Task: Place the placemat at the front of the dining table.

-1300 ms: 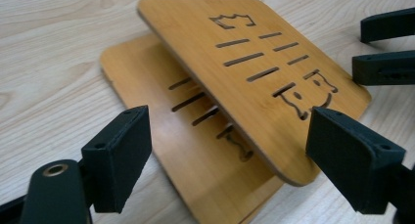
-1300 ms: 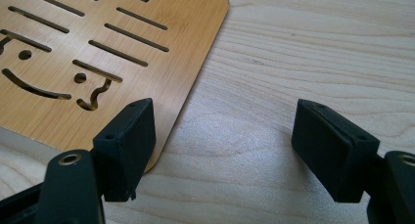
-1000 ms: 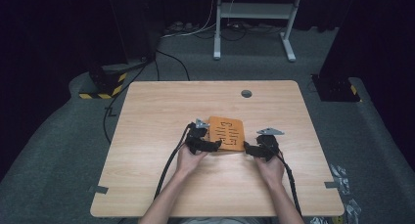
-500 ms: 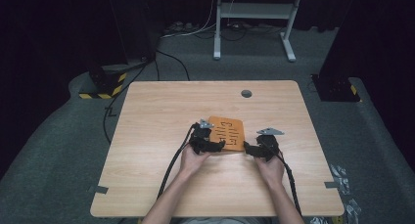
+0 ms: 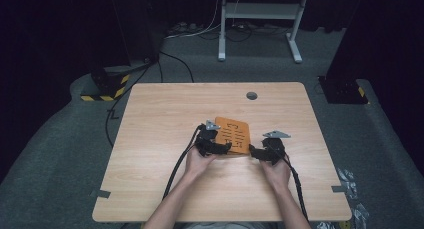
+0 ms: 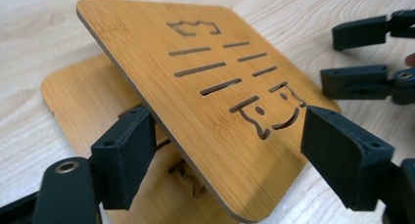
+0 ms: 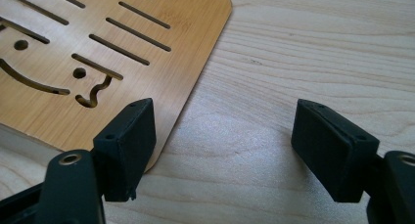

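High view: a pale wooden table (image 5: pixel 160 139) stands on grey carpet in a dark room, with a white metal frame (image 5: pixel 260 19) and loose cables on the floor beyond its far edge. A small dark round disc (image 5: pixel 251 95) sits near the table's far edge. An orange bamboo board (image 5: pixel 232 134) lies a little right of centre, closer to the near edge than the far one. A person's forearms come in from the near edge; the left gripper (image 5: pixel 214 146) is at the board's left near corner and the right gripper (image 5: pixel 261 151) just beside its right near corner.

Left gripper view: the left gripper (image 6: pixel 218 150) is spread wide, its jaws either side of the slotted top panel (image 6: pixel 215 82), which is tilted up off a flat base panel (image 6: pixel 78 101) lying on the table.

Right gripper view: the right gripper (image 7: pixel 235 145) is spread wide over bare table, its left jaw over the board's (image 7: pixel 98 53) corner, holding nothing.

Judged risk: with nothing clamped, the raised panel could drop back flat, or the base could slide on the smooth tabletop if it is pushed
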